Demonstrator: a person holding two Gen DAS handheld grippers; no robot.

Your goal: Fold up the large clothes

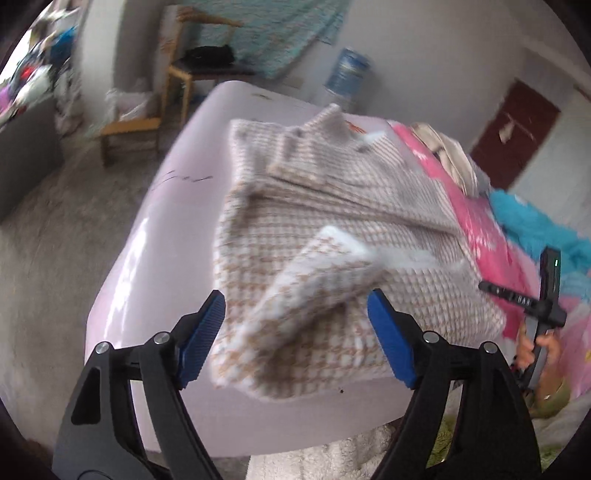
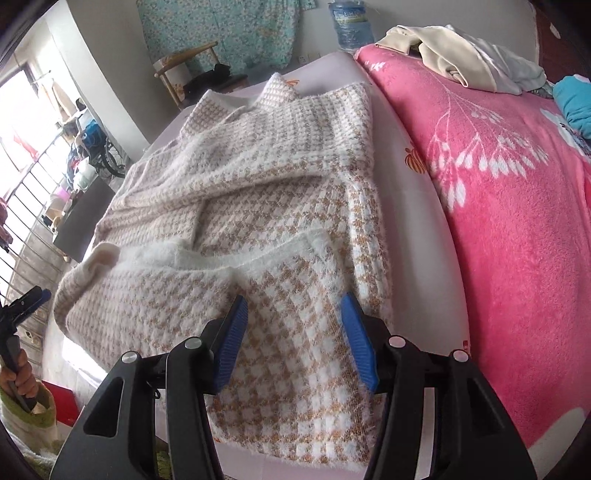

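A fuzzy beige-and-white houndstooth sweater [image 1: 332, 206] lies partly folded on a pale pink bed [image 1: 155, 229], its sleeves laid across the body. My left gripper [image 1: 295, 299] hovers open over the near edge, and the blurred sleeve end [image 1: 314, 273] shows between its blue pads [image 1: 201, 339] without touching them. In the right wrist view the sweater [image 2: 258, 192] fills the middle. My right gripper [image 2: 294, 299] stands open just above the near hem, nothing pinched. A hand holds each gripper, and each shows at the rim of the other view: right [image 1: 546, 295], left [image 2: 26, 299].
A pink floral blanket [image 2: 517, 206] covers the bed to the right, with a cream and white clothes heap [image 2: 461, 59] and a turquoise cloth [image 2: 576, 103] on it. A wooden chair [image 1: 184, 74], a water bottle [image 2: 351, 26] and a railing [image 2: 29, 206] stand beyond.
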